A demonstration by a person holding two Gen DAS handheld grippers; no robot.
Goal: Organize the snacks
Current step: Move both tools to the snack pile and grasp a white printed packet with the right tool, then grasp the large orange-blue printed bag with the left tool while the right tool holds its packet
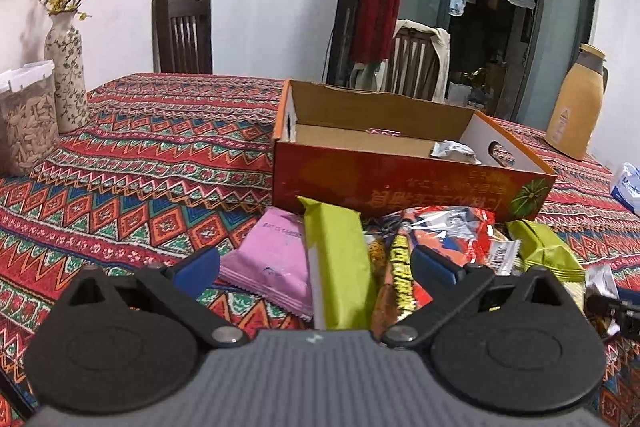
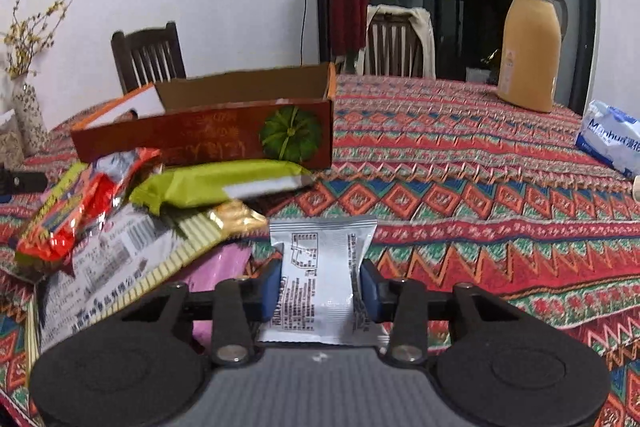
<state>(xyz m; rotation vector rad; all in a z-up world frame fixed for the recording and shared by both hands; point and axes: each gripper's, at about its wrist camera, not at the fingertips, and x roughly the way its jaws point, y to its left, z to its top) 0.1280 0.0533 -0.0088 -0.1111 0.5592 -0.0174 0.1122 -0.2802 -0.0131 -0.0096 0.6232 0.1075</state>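
An open orange cardboard box stands on the patterned tablecloth, with a crumpled silver wrapper inside near its right end. In front of it lies a heap of snacks: a long green bar, a pink packet, red and yellow packets. My left gripper is open, its blue pads on either side of the green bar and apart from it. In the right wrist view my right gripper is shut on a silver snack packet, right of the heap, with the box beyond.
A flowered vase and a clear jar of seeds stand at the far left. A yellow thermos jug and a blue-white tissue pack are at the right. Two wooden chairs stand behind the table.
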